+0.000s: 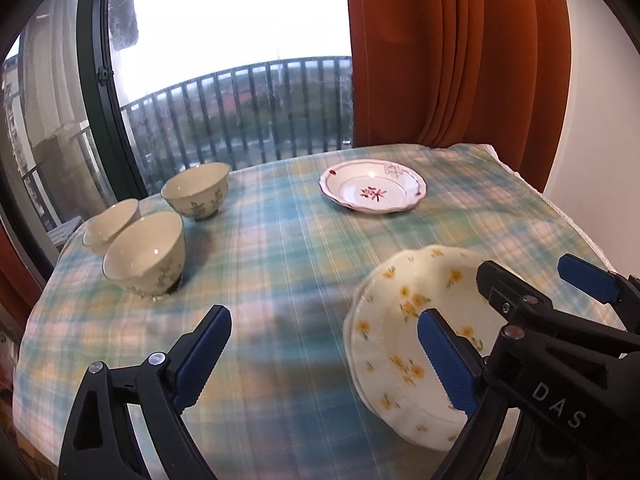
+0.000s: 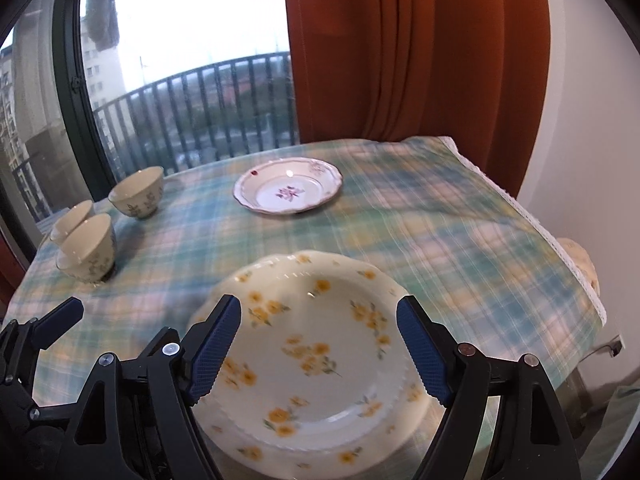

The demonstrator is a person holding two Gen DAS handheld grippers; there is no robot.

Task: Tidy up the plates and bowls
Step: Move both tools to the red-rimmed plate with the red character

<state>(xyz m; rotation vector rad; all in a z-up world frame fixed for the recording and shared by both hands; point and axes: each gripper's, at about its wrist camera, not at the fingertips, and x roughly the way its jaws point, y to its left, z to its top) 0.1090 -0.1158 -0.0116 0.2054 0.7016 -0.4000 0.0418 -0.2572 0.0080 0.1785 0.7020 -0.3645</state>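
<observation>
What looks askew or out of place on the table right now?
One cream leaf-patterned ceramic bowl sits tilted, leaning near the left edge of the plaid tablecloth. The yellow-flowered plates look stacked slightly off-centre. Nothing looks spilled or broken.

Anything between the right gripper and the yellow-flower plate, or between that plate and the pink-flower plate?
Nothing visible. The right gripper is open directly over the yellow-flower plate. Only bare tablecloth lies between it and the pink-flower plate. The bowls sit off to the left.

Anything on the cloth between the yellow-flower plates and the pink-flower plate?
Nothing: only bare checked cloth between the yellow-flower plates and the pink-flower plate, clearest in the right wrist view.
</observation>
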